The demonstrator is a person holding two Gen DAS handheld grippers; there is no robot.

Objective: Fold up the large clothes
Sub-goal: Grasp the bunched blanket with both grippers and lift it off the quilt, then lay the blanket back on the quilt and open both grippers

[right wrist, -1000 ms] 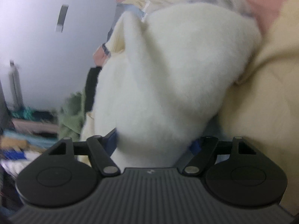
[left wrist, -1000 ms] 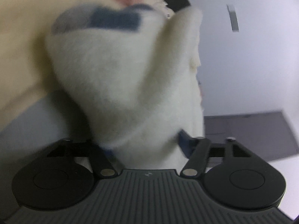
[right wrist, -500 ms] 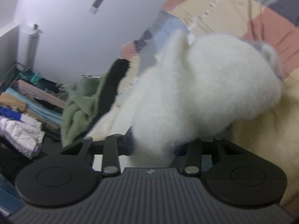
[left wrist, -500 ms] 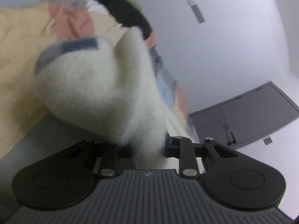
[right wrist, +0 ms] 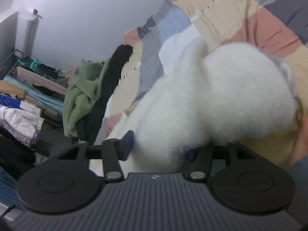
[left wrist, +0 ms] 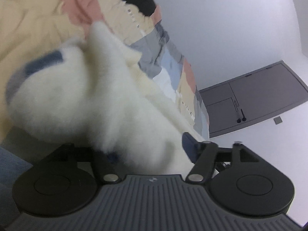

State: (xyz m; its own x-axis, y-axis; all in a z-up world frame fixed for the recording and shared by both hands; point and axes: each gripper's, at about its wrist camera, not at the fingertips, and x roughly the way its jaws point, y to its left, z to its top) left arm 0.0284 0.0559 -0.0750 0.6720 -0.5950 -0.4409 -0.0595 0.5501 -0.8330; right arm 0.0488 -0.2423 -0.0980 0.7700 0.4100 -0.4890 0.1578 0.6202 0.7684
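A fluffy white garment with a blue and grey trim bulges up in front of my left gripper. Its jaws are opening with the fleece still lying between them; the right blue pad shows beside the cloth, and the left one is buried in it. In the right wrist view the same white garment fills the space over my right gripper, whose jaws are also opening. The left pad stands just off the fleece edge. The image is blurred.
A patchwork bedspread in beige, pink, grey and blue lies under the garment. A green garment and a black one hang off the bed's edge. More clothes are piled on the floor. A grey door stands in the white wall.
Both grippers rose and rolled, so more bedspread and room shows. Their jaws squeezed the fleece half a second ago and now stand wider apart around it.
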